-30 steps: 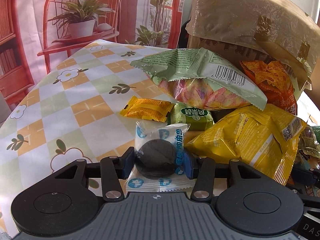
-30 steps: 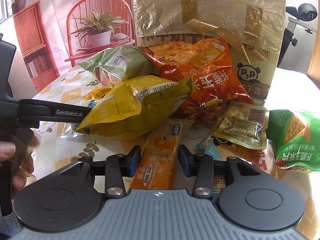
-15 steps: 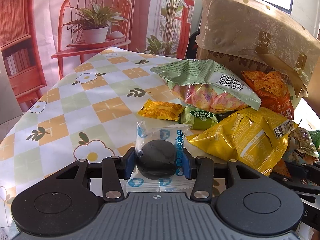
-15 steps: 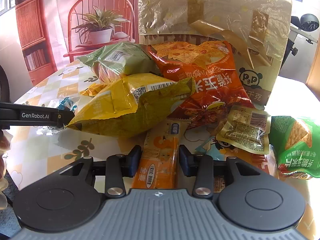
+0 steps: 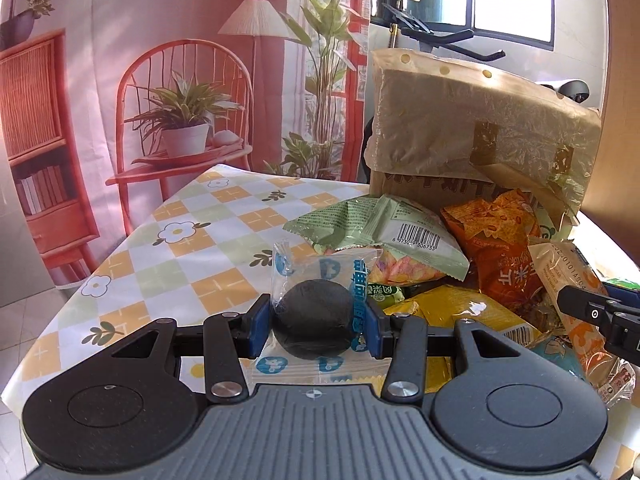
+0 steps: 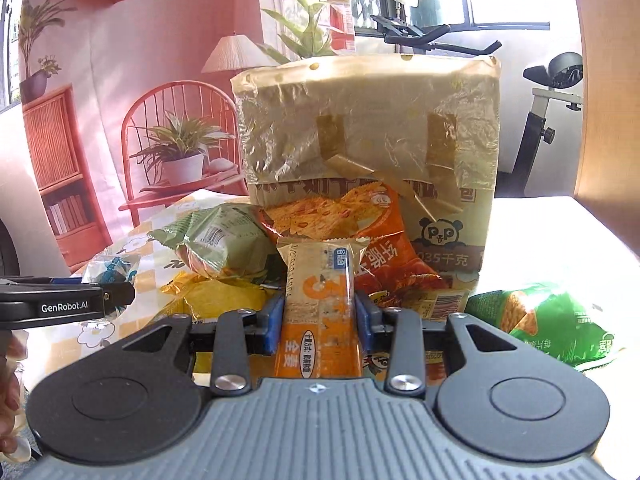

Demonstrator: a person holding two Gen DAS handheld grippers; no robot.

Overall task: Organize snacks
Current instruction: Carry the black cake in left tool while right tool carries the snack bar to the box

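Observation:
My left gripper (image 5: 314,326) is shut on a clear blue-printed packet with a round black cake (image 5: 316,322), held up above the checked tablecloth (image 5: 192,256). My right gripper (image 6: 318,326) is shut on an orange cereal bar packet (image 6: 320,300), lifted above the snack pile. The bar also shows at the right of the left wrist view (image 5: 572,292). The left gripper shows at the left of the right wrist view (image 6: 68,306). Behind both stands a taped cardboard box (image 6: 368,136).
The pile holds a green bag (image 5: 384,236), an orange chip bag (image 6: 348,232), a yellow bag (image 5: 452,312) and a green cracker bag (image 6: 548,320). The table's left edge drops off (image 5: 60,312). An exercise bike (image 6: 548,112) stands behind.
Both grippers rose and tilted up with their packets. The orange bar left the table, and the black cake packet rose higher above it.

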